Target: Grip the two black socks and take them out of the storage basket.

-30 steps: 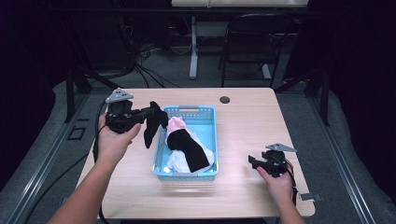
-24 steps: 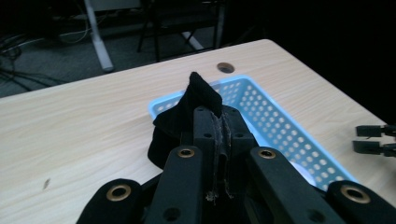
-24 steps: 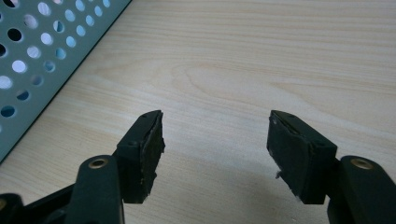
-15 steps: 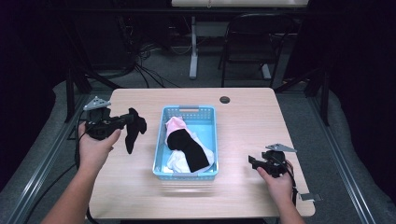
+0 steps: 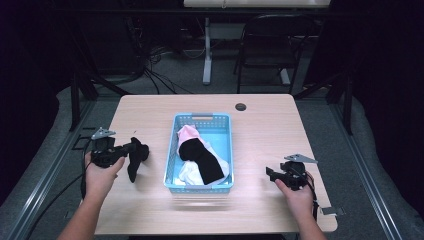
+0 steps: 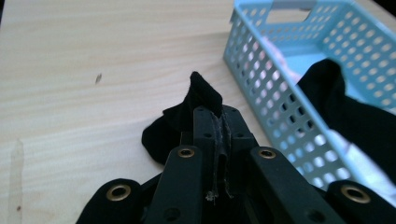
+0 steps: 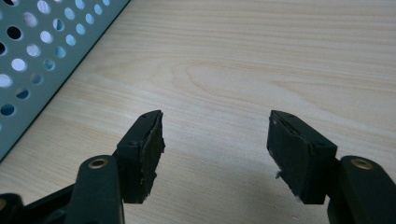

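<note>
Left gripper [image 5: 131, 150] clamped on black sock [image 5: 136, 159], hanging just above table [image 5: 260, 120] at 9 o'clock of blue basket [image 5: 224, 150], apart from it. More socks [image 5: 202, 160], black, pink and white, inside basket. Right gripper [image 5: 271, 173] at 4 o'clock, jaws wide, holding nothing.

One basket [image 5: 200, 120], two black socks [image 5: 135, 157], two grippers [image 5: 272, 174].

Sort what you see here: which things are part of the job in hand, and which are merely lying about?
In the job: left gripper, black sock it grips, blue basket, clothes inside, right gripper.

Lying about: round black cap, chair, floor cables.
</note>
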Demonstrator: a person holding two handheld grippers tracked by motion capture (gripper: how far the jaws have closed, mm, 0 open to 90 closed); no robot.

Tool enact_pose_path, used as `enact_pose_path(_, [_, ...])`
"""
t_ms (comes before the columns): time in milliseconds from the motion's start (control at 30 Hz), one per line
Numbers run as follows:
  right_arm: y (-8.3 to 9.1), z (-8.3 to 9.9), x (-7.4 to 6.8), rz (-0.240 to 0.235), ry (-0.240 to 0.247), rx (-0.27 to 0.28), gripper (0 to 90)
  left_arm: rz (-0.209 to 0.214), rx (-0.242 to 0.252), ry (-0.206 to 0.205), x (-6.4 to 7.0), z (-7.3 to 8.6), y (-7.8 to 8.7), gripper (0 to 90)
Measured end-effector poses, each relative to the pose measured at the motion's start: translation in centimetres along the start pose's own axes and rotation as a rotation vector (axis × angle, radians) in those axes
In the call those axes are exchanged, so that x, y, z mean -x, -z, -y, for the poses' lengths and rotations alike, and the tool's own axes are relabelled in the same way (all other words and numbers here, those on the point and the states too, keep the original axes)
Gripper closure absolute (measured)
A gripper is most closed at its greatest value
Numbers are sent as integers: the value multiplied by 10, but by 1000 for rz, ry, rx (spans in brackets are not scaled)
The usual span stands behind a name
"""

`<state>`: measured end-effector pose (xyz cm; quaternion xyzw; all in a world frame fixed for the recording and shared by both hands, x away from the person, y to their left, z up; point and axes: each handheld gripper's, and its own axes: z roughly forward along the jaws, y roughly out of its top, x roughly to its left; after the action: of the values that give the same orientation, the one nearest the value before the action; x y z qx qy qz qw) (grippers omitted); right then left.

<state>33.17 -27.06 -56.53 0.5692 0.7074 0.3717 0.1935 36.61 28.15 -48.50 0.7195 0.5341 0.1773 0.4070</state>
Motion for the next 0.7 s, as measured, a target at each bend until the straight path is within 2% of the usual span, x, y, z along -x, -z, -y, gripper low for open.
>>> enact_pose_path(67, [0, 0, 0, 5, -1, -1, 357, -12, -25, 13, -5, 12, -10, 865])
enact_pose_path(267, [0, 0, -1, 7, -1, -3, 358, -35, -61, 48, -15, 32, -25, 864])
enact_pose_path(500, [-1, 0, -1, -2, 3, -4, 357, -46, -71, 89, -23, 44, -32, 858])
enact_pose_path(533, [-1, 0, -1, -1, 2, -5, 357, -36, -81, 93, -25, 44, -31, 850])
enact_pose_path(700, [-1, 0, -1, 0, 1, -5, 357, -40, -43, 93, -25, 42, -27, 704])
